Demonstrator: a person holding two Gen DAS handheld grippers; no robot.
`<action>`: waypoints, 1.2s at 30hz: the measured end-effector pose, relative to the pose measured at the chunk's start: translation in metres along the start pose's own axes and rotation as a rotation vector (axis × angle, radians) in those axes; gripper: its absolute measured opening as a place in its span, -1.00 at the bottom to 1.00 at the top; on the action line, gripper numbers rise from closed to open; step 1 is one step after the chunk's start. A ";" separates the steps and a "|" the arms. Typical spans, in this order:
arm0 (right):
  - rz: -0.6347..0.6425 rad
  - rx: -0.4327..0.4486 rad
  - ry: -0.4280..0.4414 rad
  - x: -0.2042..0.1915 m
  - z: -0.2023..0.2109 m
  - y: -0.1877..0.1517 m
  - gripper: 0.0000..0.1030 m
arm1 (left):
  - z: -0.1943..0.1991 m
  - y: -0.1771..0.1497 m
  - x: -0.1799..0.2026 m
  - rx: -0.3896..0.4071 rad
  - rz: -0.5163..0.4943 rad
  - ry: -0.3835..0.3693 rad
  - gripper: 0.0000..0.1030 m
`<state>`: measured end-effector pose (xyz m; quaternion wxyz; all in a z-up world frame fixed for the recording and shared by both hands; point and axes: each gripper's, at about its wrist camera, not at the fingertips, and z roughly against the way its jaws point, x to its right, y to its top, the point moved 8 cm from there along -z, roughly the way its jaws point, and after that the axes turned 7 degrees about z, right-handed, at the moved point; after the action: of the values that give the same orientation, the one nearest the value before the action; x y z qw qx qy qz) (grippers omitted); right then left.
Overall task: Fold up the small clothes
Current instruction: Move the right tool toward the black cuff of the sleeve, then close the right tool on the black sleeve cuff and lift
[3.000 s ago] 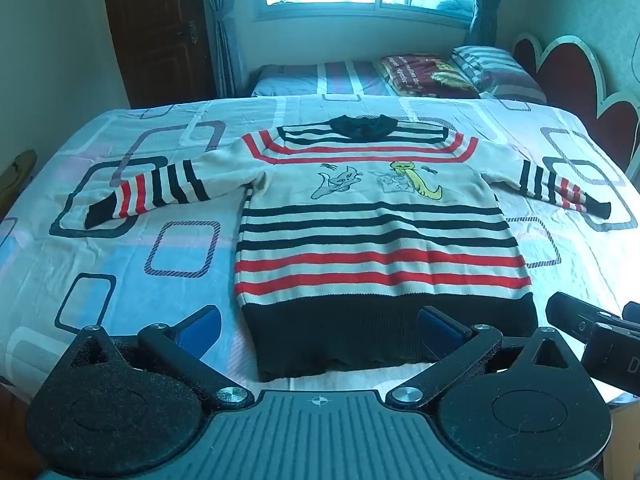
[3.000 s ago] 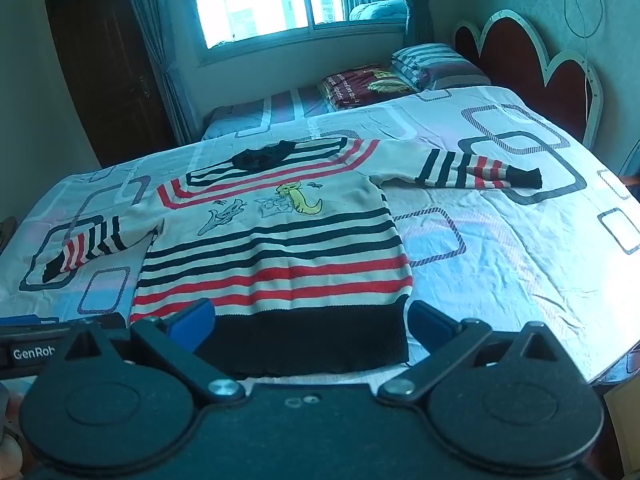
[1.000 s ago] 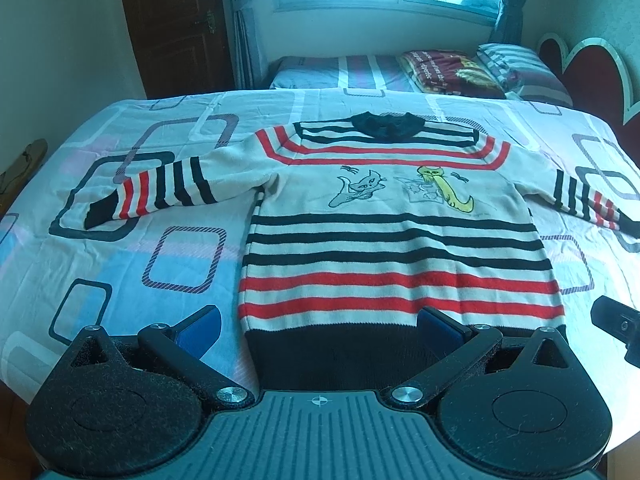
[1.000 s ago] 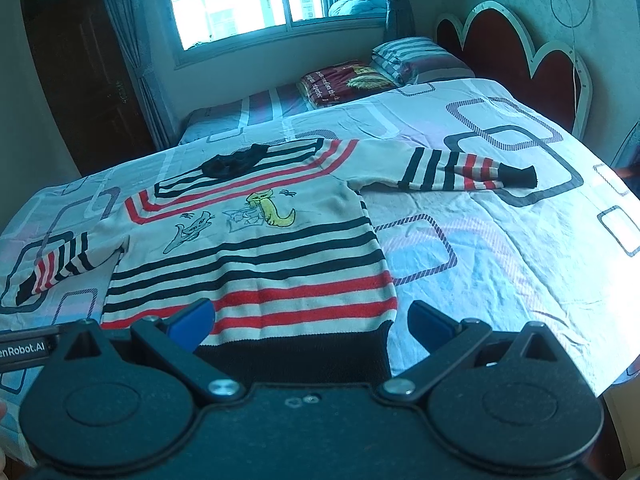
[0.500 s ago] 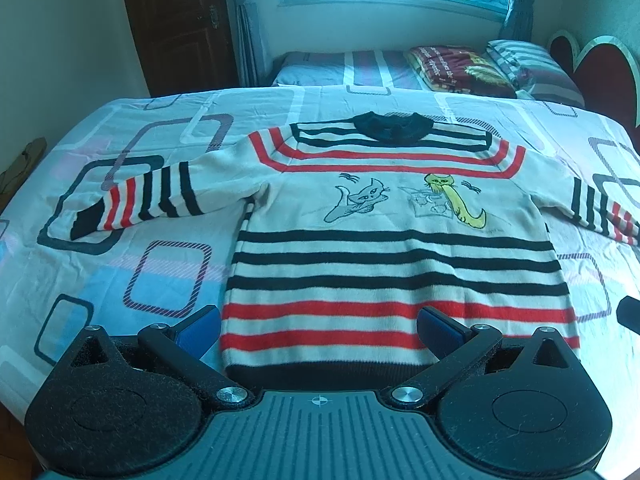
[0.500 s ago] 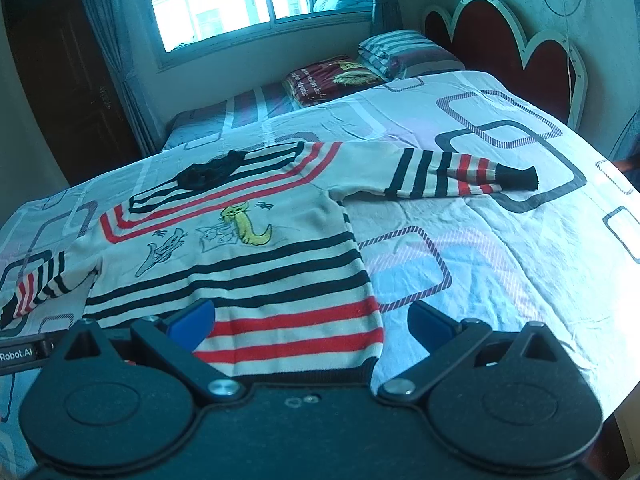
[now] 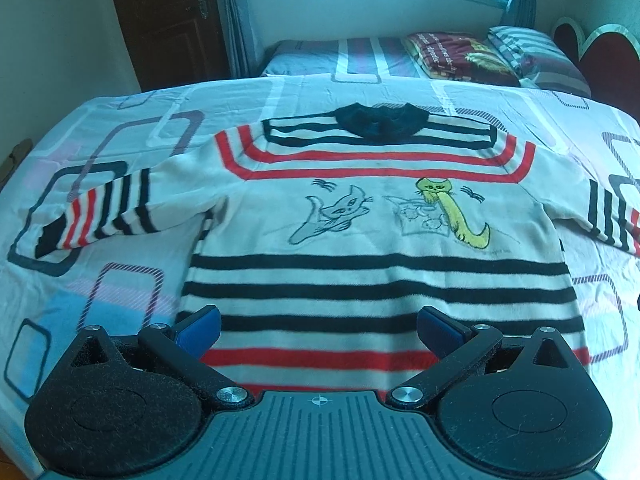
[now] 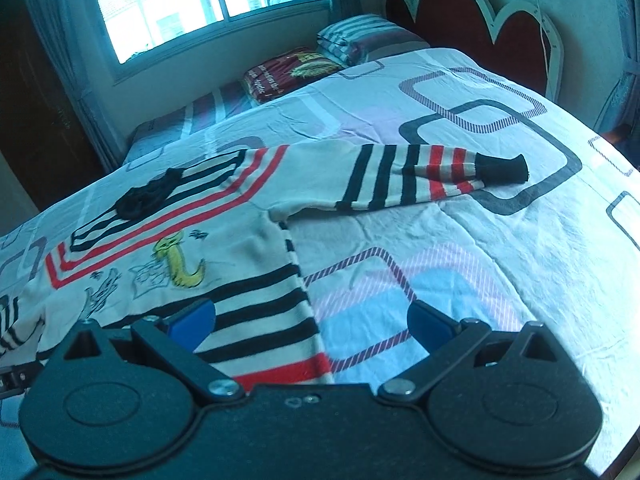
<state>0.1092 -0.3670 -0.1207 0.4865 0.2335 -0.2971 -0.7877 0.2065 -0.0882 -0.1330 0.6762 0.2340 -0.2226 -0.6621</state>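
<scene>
Both grippers now farther fwd over the striped sweater (image 7: 376, 240) vs 0.5 s ago: in left view the black hem band has dropped out of sight under the tool, only the red stripe shows above the body. Right view has swung toward the sweater's right side seam; the right sleeve (image 8: 420, 178) looks nearer and bigger than before.

Left gripper (image 7: 318, 326): jaws spread wide, blue pads apart, nothing held, hovering over lower stripes. Right gripper (image 8: 312, 318): also wide open, empty, straddling the sweater's right edge w/ one pad over knit, other over the sheet.

Sweater lies flat, face up, on the bed sheet (image 8: 460, 272), black collar (image 7: 378, 122) away from cam, both sleeves stretched out sideways; left sleeve (image 7: 100, 212) w/ black cuff on sheet.

Sheet is pale w/ rounded-square print. Beyond: striped pillows (image 7: 532, 52), folded red blanket (image 8: 292, 70), scalloped red headboard (image 8: 476, 12), window (image 8: 172, 4), curtains, dark wooden door (image 7: 168, 20).
</scene>
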 end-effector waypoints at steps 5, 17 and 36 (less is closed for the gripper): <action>-0.033 -0.023 -0.025 0.021 -0.034 0.014 0.89 | -0.020 0.013 0.018 0.001 -0.004 0.007 1.00; -0.127 -0.079 -0.114 0.083 -0.118 0.046 0.76 | -0.080 0.040 0.045 -0.030 -0.005 0.052 1.00; -0.274 -0.036 -0.217 0.151 -0.177 0.078 0.09 | -0.123 0.068 0.055 -0.042 0.002 0.101 1.00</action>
<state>0.2115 -0.5733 -0.2043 0.3436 0.1769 -0.2992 -0.8724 0.3362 -0.1396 -0.1893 0.6920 0.2525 -0.1746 -0.6533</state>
